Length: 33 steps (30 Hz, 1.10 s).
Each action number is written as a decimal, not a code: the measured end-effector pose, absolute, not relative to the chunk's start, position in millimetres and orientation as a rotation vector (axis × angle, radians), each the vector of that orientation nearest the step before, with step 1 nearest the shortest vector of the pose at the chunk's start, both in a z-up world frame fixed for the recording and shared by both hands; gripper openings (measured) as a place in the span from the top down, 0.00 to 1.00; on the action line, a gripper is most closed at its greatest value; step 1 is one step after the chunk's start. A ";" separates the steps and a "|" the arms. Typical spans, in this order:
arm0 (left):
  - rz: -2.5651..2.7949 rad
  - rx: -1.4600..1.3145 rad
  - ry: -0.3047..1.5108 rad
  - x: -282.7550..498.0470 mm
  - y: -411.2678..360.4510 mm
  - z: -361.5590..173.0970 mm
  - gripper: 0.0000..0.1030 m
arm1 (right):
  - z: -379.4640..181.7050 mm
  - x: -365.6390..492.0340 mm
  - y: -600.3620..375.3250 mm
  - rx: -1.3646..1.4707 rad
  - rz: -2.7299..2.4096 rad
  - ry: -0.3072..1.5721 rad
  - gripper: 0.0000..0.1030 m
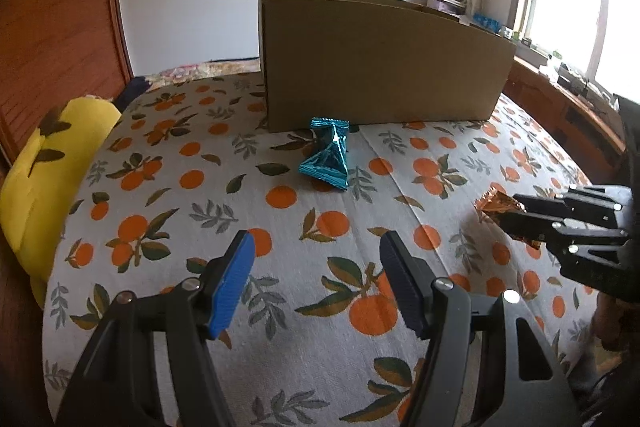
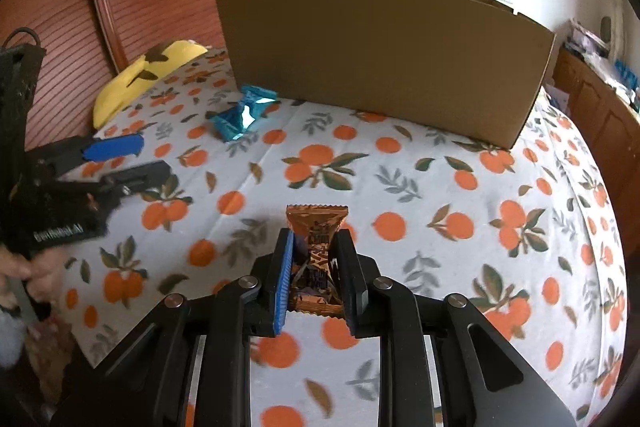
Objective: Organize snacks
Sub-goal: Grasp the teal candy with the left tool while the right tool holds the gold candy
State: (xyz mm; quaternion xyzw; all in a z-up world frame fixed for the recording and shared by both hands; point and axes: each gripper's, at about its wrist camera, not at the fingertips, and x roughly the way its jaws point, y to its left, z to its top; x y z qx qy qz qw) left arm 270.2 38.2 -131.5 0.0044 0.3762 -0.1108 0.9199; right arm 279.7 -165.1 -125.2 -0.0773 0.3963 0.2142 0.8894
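A teal foil snack packet [image 1: 327, 155] lies on the orange-print bedsheet just in front of a brown cardboard box [image 1: 380, 63]; it also shows in the right wrist view [image 2: 242, 117] beside the box [image 2: 384, 59]. My left gripper [image 1: 316, 255] is open and empty, above the sheet short of the teal packet; it shows in the right wrist view [image 2: 148, 157]. My right gripper [image 2: 314, 239] is shut on a brown snack bar [image 2: 316, 247], held above the sheet; both show in the left wrist view, the gripper [image 1: 516, 211] and the bar [image 1: 500, 211].
A yellow pillow [image 1: 44, 179] lies at the bed's left edge by a wooden slatted door [image 1: 52, 19]. A wooden cabinet with small items [image 1: 568, 95] stands to the right under the window. The bedsheet [image 1: 320, 211] spreads between the grippers and the box.
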 end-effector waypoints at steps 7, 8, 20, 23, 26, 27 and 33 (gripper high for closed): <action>-0.203 0.031 0.777 291.6 32.3 -120.7 0.36 | -128.5 281.0 -170.4 -0.142 0.468 0.827 0.81; -0.201 0.040 0.774 295.2 30.7 -119.3 0.36 | -128.8 280.7 -170.1 -0.140 0.471 0.826 0.81; -0.199 0.130 0.819 347.4 -1.5 -122.7 0.43 | -126.6 278.1 -179.7 -0.082 0.473 0.800 0.81; -0.195 0.134 0.827 354.2 -3.5 -125.3 0.49 | -126.0 277.4 -179.6 -0.082 0.476 0.791 0.81; -0.189 0.136 0.826 358.1 -5.4 -126.0 0.55 | -125.9 277.2 -179.5 -0.079 0.483 0.790 0.81; -0.191 0.136 0.828 359.2 -5.6 -126.9 0.57 | -125.7 276.6 -180.1 -0.078 0.485 0.790 0.81; -0.192 0.147 0.846 362.4 -7.7 -134.1 0.73 | -125.0 274.5 -181.7 -0.076 0.484 0.788 0.81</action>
